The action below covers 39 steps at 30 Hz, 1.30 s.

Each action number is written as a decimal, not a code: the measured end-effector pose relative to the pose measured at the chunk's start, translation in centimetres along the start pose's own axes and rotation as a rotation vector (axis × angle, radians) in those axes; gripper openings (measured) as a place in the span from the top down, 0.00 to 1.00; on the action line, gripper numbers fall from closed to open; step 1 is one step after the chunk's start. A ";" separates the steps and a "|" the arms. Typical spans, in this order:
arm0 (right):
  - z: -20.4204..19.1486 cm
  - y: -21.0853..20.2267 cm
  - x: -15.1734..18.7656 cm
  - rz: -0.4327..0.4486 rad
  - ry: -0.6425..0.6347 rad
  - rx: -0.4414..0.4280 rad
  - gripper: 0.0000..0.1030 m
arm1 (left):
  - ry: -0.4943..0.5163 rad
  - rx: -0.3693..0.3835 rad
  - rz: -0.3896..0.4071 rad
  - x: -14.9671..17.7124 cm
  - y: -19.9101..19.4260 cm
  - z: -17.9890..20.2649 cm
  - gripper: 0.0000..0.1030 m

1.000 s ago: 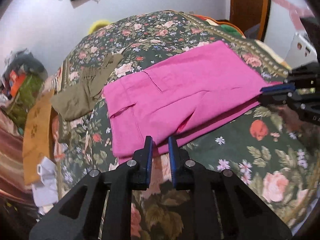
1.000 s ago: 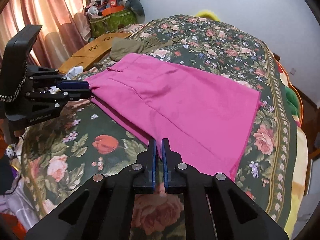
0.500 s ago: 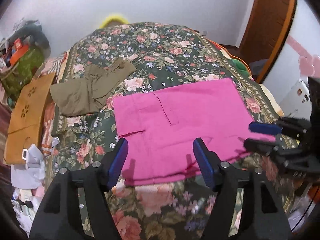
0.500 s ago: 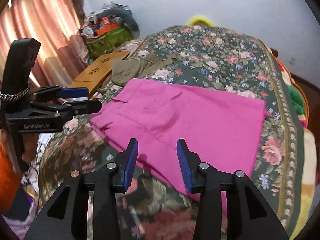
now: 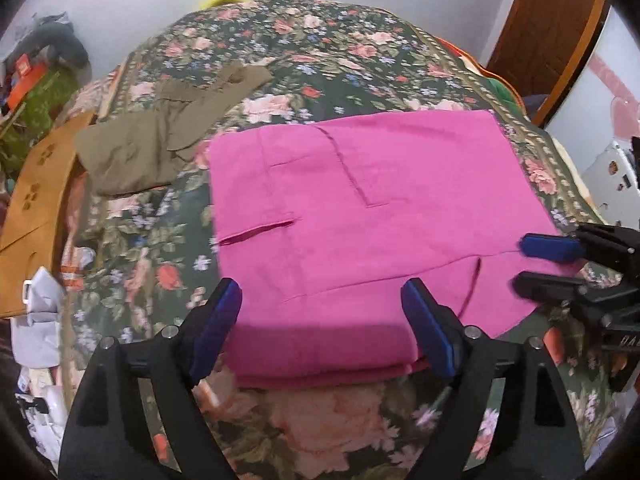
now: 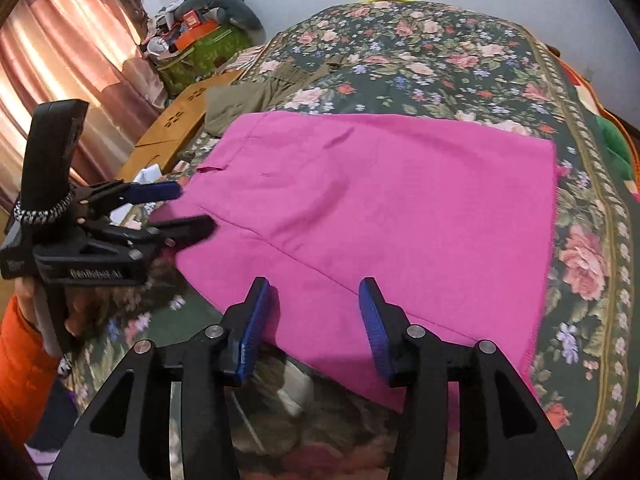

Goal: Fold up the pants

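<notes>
The pink pants [image 5: 360, 216] lie flat and folded on the flowery bed [image 5: 320, 52]. The left tongs [image 5: 324, 324] tip down over the near edge of the pants. Their jaws have just been opening and now stand wide, with the pants' edge between them but not pinched. The right tongs [image 6: 316, 320] tip down too, over the pants' near edge. Their jaws have just been opening as well, and they hold nothing. Brown clothes [image 5: 160, 140] lie near the pants.
</notes>
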State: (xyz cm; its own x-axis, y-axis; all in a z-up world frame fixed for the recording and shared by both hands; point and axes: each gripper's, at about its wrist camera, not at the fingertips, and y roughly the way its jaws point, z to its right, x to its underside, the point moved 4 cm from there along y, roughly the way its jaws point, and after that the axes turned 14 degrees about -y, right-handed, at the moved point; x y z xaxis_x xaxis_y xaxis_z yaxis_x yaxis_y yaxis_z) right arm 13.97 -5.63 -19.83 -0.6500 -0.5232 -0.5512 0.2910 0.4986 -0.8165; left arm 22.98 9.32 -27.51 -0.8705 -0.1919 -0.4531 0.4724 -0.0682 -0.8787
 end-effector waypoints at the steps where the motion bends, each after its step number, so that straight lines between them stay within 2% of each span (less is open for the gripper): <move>1: 0.3 -0.2 0.3 0.001 0.007 0.006 0.57 | 0.002 -0.015 0.004 0.1 -0.1 -0.2 0.14; 9: 3.4 -2.5 3.2 -0.001 0.093 0.053 0.55 | -0.084 0.000 0.007 1.0 -1.2 -2.7 0.14; 12: 4.3 -3.1 4.2 -0.004 0.116 0.075 0.55 | -0.080 -0.030 0.017 1.5 -1.5 -3.4 0.14; 17: 5.5 -4.0 5.8 -0.005 0.144 0.115 0.55 | -0.123 0.004 0.001 2.0 -1.5 -4.4 0.12; 23: 6.5 -4.8 6.8 -0.008 0.172 0.126 0.55 | -0.119 -0.018 0.006 2.1 -1.7 -4.2 0.11; 27: 6.8 -5.3 6.6 -0.014 0.185 0.124 0.55 | -0.140 -0.013 -0.010 1.7 -2.0 -4.3 0.11; 30: 7.3 -6.0 5.7 0.016 0.197 0.123 0.54 | -0.163 0.007 -0.012 1.2 -2.4 -4.4 0.12; 39: 9.8 -7.8 1.5 0.093 0.145 0.192 0.53 | -0.163 -0.029 0.049 -3.1 -3.1 -4.9 0.12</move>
State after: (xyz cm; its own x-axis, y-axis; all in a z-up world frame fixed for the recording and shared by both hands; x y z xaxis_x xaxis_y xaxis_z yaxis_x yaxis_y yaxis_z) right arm 17.61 -17.10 -15.94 -0.7039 -0.3697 -0.6065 0.4733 0.3926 -0.7886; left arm 23.55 14.95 -24.13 -0.8117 -0.3507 -0.4672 0.5074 -0.0270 -0.8613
